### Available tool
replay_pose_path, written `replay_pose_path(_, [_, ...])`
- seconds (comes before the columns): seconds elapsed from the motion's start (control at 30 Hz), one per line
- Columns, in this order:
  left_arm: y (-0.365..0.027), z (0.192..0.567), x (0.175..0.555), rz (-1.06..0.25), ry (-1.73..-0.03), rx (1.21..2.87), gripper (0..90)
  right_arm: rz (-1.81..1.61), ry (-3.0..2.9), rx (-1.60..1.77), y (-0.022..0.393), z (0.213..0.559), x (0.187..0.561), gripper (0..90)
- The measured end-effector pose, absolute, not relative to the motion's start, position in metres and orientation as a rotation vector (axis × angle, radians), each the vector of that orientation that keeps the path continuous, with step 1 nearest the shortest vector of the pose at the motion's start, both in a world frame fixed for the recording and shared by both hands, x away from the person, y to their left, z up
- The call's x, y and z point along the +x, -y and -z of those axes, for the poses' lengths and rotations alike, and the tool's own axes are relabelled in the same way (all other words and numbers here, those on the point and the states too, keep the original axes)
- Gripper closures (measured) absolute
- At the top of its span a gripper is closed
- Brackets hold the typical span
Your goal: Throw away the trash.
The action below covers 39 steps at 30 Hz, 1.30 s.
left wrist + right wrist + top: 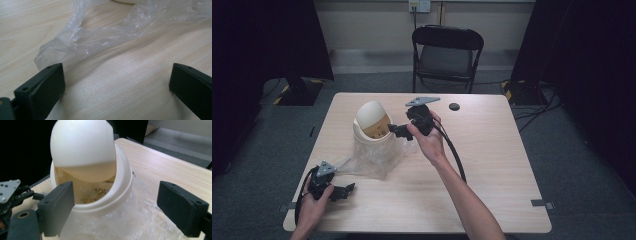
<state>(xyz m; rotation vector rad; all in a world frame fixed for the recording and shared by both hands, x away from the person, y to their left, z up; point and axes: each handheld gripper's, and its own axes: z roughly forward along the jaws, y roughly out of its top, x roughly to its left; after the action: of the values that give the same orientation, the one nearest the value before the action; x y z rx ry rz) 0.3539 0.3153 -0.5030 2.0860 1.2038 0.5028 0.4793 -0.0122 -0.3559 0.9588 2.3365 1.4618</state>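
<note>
Far left, at about 7 o'clock on the table [492,165]: left gripper [343,191] lying low in the left hand [314,202], jaws spread wide, nothing between them, bare wood under them. Just ahead of those jaws, toward 12 o'clock in the left gripper view: loose tail of the clear plastic bag [82,42], crumpled flat on the wood, close but not touched. Next, near the middle-left of the table: small cream bin with a swing lid [372,125], standing up with the bag bunched around its base. Swing lid [82,147] tipped, mouth open, something yellowish down inside, too dim to name. Right beside the bin at its 3 o'clock: right gripper [398,131] in the right hand [429,140], jaws spread wide, pointing at the bin's rim [100,206] but not touching, holding nothing. Step in hand, as a guess: getting the bag on or off the bin, with both tools let go and lining up for a fresh grab. Next move likely calls for a pinch on thin, slippery plastic, so closing low and slow on a fold, and keeping the light bin from tipping. In the way: the tilted lid above the rim and the puffy bag hiding its own edge. Farther right, at 1 o'clock: small black round cap [454,106], well apart. Beyond the table at 12 o'clock: black folding chair [447,52].
</note>
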Motion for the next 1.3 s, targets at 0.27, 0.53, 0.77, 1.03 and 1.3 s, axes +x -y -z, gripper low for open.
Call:
replay_pose_path(0.27, [-0.315,0.503,0.354,-0.504,-1.203,2.086,0.0,-1.442,-2.306,1.026,0.034,0.366,0.478,14.1])
replay_pose_path(0.53, [-0.315,0.503,0.354,-0.500,-1.206,2.084,0.0,-1.396,-2.276,1.063,0.052,0.372,0.474,14.1])
replay_pose_path(0.77, [-0.315,0.503,0.354,-0.501,-1.205,2.084,0.0,-1.330,-2.265,1.083,0.067,0.379,0.472,15.6])
replay_pose_path(1.03, [-0.315,0.503,0.354,-0.501,-1.206,2.084,0.0,-1.269,-2.228,1.112,0.087,0.387,0.467,15.4])
replay_pose_path(1.3, [-0.315,0.503,0.354,-0.504,-1.205,2.086,0.0,-1.225,-2.199,1.146,0.113,0.392,0.462,15.0])
